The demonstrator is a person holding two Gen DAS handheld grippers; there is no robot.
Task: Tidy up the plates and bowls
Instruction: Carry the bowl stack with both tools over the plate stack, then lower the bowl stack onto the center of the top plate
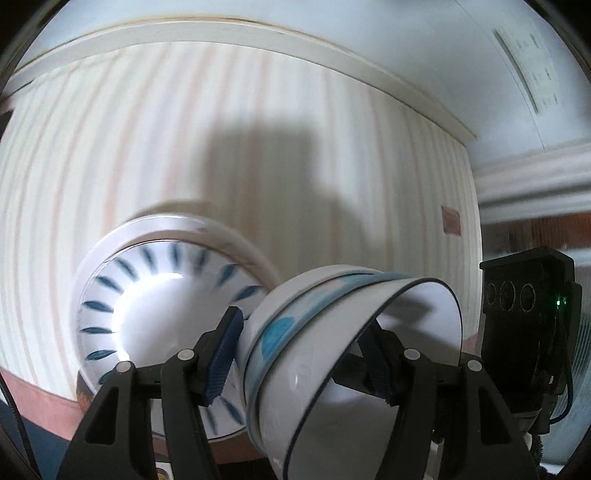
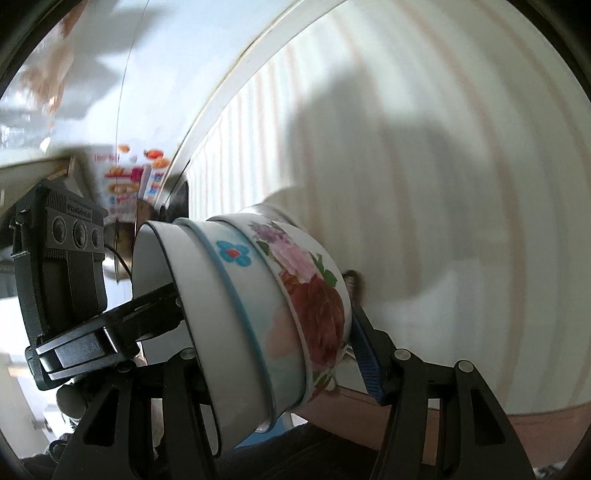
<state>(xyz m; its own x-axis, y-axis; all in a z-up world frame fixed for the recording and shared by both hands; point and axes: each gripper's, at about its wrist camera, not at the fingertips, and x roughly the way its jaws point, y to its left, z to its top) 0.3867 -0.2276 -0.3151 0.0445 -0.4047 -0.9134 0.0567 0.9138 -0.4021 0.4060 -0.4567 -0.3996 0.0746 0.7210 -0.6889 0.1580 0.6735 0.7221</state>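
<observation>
A stack of nested bowls (image 1: 332, 343) is held tilted on its side between both grippers. In the right wrist view the stack (image 2: 258, 314) shows a white bowl, a blue-flower bowl and a red-and-pink flowered bowl. My left gripper (image 1: 306, 354) is shut on the stack's rim, one finger inside and one outside. My right gripper (image 2: 280, 354) is shut on the stack from the opposite side. A plate with blue leaf marks (image 1: 155, 295) sits on a white plate (image 1: 221, 236) on the striped table, to the left behind the stack.
The table (image 1: 221, 129) has a pale striped cloth and a white raised edge (image 1: 258, 33). The other gripper's black body (image 1: 528, 314) is at the right; it also shows in the right wrist view (image 2: 62, 266). Colourful packaging (image 2: 133, 181) lies beyond the table edge.
</observation>
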